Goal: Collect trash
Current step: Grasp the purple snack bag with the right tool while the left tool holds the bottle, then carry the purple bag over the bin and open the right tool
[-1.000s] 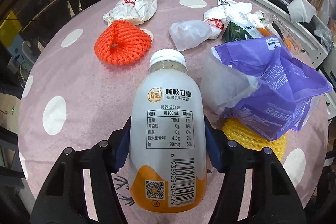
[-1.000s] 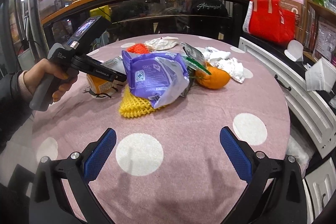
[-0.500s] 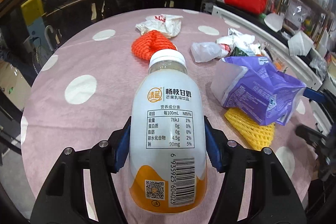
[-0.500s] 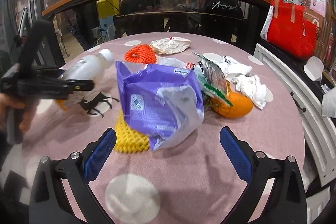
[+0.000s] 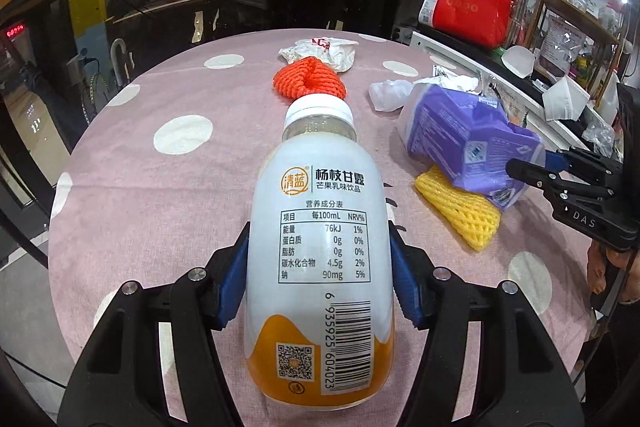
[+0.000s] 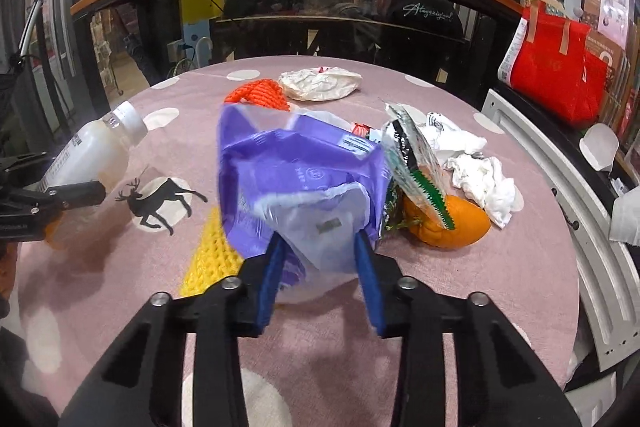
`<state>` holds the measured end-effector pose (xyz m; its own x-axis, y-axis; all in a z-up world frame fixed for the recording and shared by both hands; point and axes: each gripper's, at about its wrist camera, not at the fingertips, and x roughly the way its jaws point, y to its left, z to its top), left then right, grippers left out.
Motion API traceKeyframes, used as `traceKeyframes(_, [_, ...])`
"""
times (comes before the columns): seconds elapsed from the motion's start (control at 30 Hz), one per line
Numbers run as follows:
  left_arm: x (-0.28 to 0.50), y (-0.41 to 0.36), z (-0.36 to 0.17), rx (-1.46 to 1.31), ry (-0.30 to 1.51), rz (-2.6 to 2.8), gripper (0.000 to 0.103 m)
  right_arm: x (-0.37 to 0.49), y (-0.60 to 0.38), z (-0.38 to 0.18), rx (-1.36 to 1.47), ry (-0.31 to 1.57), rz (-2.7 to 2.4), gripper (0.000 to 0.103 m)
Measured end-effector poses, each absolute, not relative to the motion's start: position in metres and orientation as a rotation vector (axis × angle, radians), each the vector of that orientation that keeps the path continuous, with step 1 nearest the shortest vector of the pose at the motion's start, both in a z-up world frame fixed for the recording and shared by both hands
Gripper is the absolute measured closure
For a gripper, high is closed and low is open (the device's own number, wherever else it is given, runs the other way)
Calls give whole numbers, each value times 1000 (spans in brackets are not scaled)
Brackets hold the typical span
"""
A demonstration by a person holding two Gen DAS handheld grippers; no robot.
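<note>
Bottle [image 5: 320, 267] sits clamped between the blue pads of the left gripper [image 5: 320, 279], off the pink polka-dot tablecloth [image 5: 180, 195]; its label reads "每100mL", "76kJ", "90mg", with barcode 6 935925 604023 and a QR code. Right gripper [image 6: 318, 259] has just been closing and now pinches the purple tissue bag [image 6: 296, 179], which lies over a yellow foam net [image 6: 212, 251] beside an orange [image 6: 456, 223]. "DAS" is printed on the right gripper's body.
</note>
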<state>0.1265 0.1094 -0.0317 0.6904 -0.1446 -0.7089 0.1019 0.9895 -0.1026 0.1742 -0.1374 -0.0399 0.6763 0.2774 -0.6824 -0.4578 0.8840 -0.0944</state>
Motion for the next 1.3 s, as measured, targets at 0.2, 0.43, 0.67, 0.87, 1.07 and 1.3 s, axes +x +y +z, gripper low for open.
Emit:
traceKeyframes(0.2, [114,102,-29,-59,775,-148,41,150,-137,-30,-263,673,446,75])
traceKeyframes(0.43, [91,88,-13,-41,701,-167,41,117,-146,-11,-223,608,468,75])
traceKeyframes(0.67, [67,62,3,-33,645,-233,41,79,-173,9,-146,551,453,75])
traceKeyframes(0.87, [57,28,7,-16,632,-315,41,52,-209,27,-108,505,390,75])
traceKeyframes(1.07, [47,-12,13,-15,625,-425,41,29,-258,30,-86,491,266,75])
traceKeyframes(1.3, [48,-60,14,21,630,-524,41,18,-327,8,-7,571,83,75])
